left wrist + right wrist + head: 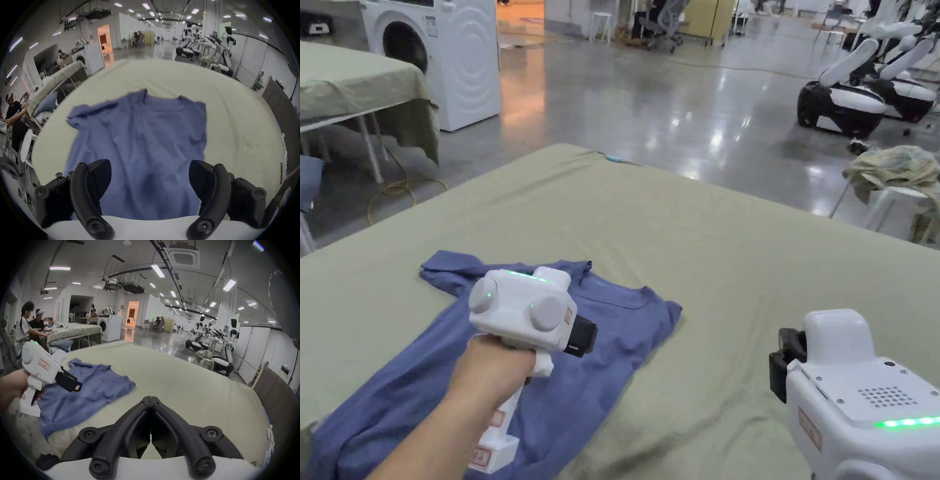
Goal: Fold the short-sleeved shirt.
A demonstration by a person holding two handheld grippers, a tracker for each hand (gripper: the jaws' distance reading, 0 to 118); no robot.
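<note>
Nearest, the right gripper [151,398] hangs above bare table [737,250] with its jaws pressed together on nothing. Beside it the left gripper [150,177], jaws spread wide, hovers over the blue shirt [600,369], which lies rumpled on the table's left side.

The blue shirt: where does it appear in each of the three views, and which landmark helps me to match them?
Head view: blue shirt lies lower left on the green table cover, partly behind the left gripper.
Left gripper view: shirt is in the centre, collar away from the camera.
Right gripper view: shirt lies left of centre.
Shared landmark: the white washing machine.
</note>
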